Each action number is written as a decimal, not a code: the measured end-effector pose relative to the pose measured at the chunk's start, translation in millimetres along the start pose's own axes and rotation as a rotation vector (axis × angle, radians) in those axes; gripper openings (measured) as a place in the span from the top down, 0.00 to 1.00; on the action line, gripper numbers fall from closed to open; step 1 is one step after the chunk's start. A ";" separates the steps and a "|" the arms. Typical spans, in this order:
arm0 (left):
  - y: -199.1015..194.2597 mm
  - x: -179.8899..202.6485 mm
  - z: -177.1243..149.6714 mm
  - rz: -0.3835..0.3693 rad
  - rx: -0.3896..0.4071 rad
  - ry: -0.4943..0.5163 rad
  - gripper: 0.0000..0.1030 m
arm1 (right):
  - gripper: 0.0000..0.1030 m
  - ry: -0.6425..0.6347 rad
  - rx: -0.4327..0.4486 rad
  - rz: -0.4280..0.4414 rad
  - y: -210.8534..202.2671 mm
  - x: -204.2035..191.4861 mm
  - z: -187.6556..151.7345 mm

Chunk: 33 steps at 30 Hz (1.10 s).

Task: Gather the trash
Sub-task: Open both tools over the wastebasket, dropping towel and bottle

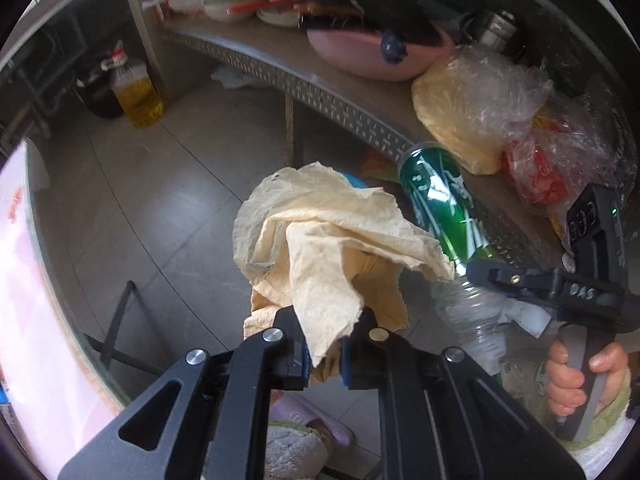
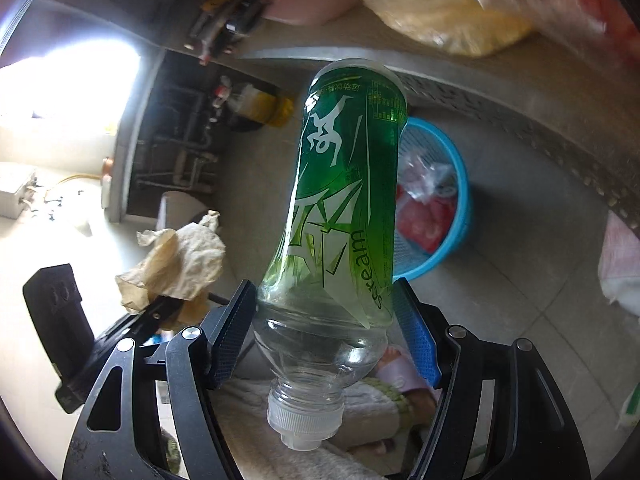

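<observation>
Holding two pieces of trash at once, I have my left gripper (image 1: pixel 325 354) clenched on a crumpled tan paper napkin (image 1: pixel 320 240), which billows up through the centre of the left wrist view. My right gripper (image 2: pixel 326 328) grasps a green-labelled plastic bottle (image 2: pixel 344 200) by its clear shoulder, just under the label's lower edge; the bottle sits upside down, white cap (image 2: pixel 305 420) toward the camera at the bottom of the frame, base tipped toward the top centre. Both blue pads (image 2: pixel 416 340) press against its sides.

In the left wrist view the same bottle lies at right of centre, angled beside the edge of a metal-rimmed table (image 1: pixel 320 98), with my hand (image 1: pixel 580 380) on the right gripper's handle at lower right. In the right wrist view a blue mesh basket (image 2: pixel 452 208) stands on the tiled floor (image 1: pixel 160 200) right of centre, partly behind the bottle, with red and clear wrappers inside. The napkin appears at left of centre there.
</observation>
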<state>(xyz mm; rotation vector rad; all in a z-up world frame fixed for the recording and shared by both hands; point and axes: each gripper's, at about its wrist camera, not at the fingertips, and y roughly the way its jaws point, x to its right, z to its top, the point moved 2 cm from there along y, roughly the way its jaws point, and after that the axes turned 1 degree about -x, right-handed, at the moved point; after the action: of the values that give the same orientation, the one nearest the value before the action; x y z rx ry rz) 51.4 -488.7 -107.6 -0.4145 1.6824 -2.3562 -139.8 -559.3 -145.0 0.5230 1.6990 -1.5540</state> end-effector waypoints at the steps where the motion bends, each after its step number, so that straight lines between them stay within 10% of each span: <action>1: 7.3 -2.3 3.3 -0.008 -0.019 -0.011 0.90 | 0.36 0.008 -0.011 -0.010 7.0 2.7 2.0; 5: 31.8 -10.1 25.6 0.013 -0.054 -0.034 0.89 | 0.36 0.016 -0.028 -0.037 39.3 -0.9 21.6; 9: 46.8 -22.2 42.8 0.022 -0.045 -0.081 0.40 | 0.27 -0.027 -0.026 -0.074 83.3 -5.9 46.3; 25: 21.2 -30.7 24.4 -0.061 0.045 -0.119 0.40 | 0.27 -0.054 0.017 -0.221 79.0 11.6 -2.0; 33: -55.9 -58.7 9.9 -0.098 0.235 -0.191 0.40 | 0.27 -0.197 0.085 -0.249 63.7 -21.2 -2.8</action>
<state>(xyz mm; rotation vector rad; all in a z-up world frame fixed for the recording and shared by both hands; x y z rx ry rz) 109.1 -459.8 -57.6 -0.6663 1.3117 -2.4565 -80.4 -541.3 -170.8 0.1964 1.5983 -1.7964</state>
